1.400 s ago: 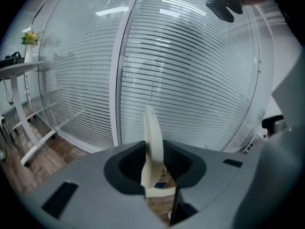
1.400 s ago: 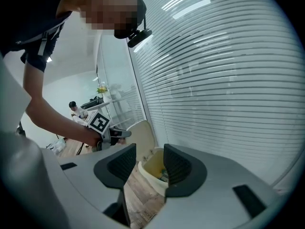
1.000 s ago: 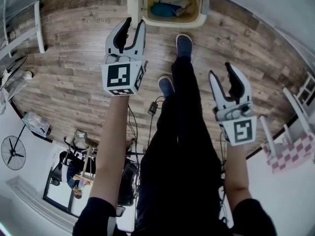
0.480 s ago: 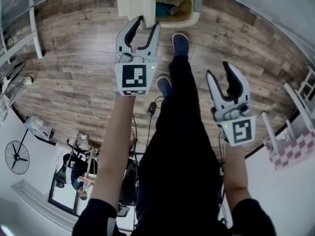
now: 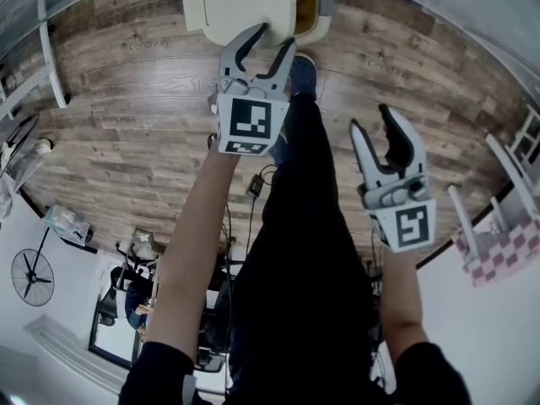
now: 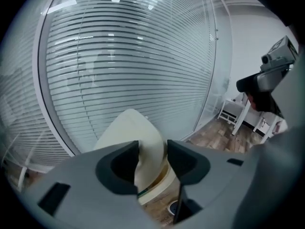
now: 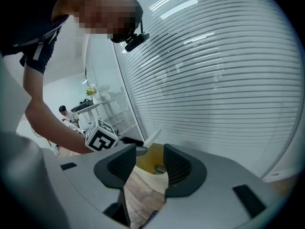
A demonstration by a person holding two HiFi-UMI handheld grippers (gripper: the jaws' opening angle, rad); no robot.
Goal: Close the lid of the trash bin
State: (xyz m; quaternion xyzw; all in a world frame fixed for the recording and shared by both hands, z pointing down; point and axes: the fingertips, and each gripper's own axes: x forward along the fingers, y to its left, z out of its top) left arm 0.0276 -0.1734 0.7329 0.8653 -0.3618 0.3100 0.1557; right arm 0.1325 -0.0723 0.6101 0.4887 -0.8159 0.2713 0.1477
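The cream trash bin (image 5: 319, 5) stands on the wooden floor at the top of the head view. Its lid (image 5: 240, 5) leans over the opening and hides most of the inside. My left gripper (image 5: 268, 40) is at the lid's near edge. Its jaws have just been opening, and the lid's edge (image 6: 143, 149) shows in the gap between them without being pinched. My right gripper (image 5: 377, 126) hangs lower right, open with nothing in it. In the right gripper view, the bin's yellow inside (image 7: 153, 157) shows between the jaws, beside the left gripper's marker cube (image 7: 101, 138).
The person's dark legs and blue shoe (image 5: 304, 72) stand just below the bin. A glass wall with blinds (image 6: 133, 56) rises behind it. A white chair with a chequered cushion (image 5: 498, 247) is at the right, cables (image 5: 253, 184) lie on the floor, a fan (image 5: 29, 275) at left.
The lid has swung from upright to leaning over the bin's opening. My left gripper moved right and toward the bin with it, its jaws wider. The right gripper has hardly moved.
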